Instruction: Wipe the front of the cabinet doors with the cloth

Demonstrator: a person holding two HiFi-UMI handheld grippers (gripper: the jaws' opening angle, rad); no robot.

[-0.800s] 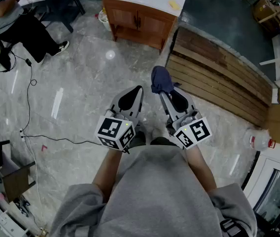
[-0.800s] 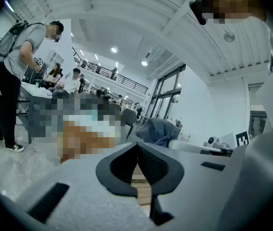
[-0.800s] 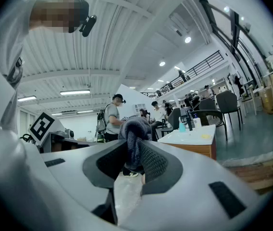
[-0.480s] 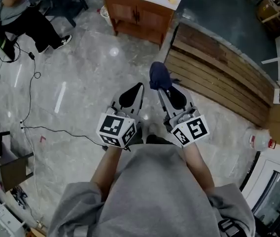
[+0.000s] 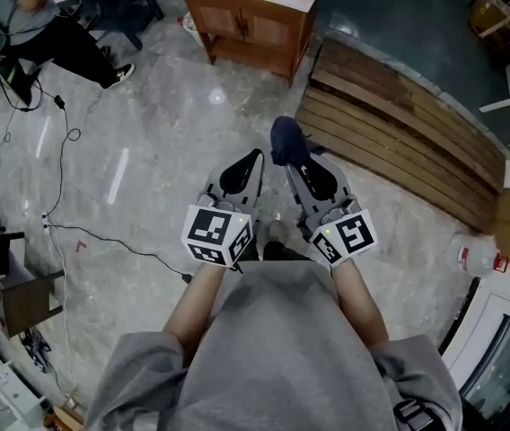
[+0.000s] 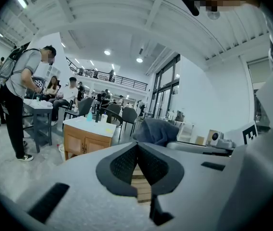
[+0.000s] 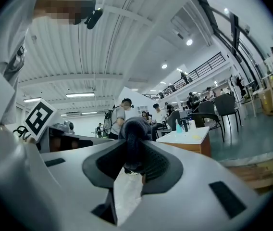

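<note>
Far ahead across floor [image 5: 156,142], slightly left of both tools: cabinet [image 5: 282,36], doors [image 5: 233,23] facing tools, well apart. Clamped in right tool [image 5: 294,162]: cloth [image 5: 286,140], pointing toward doors. Beside it left tool [image 5: 254,157], jaws together, empty. Walk-up likely needed first.

The shiny grey stone floor [image 5: 147,106] has a thin black cable [image 5: 57,187] lying on it, brown wooden planks [image 5: 399,124] lie beside it, and small round lights [image 6: 139,60] glow on the white ribbed ceiling [image 6: 127,18].
</note>
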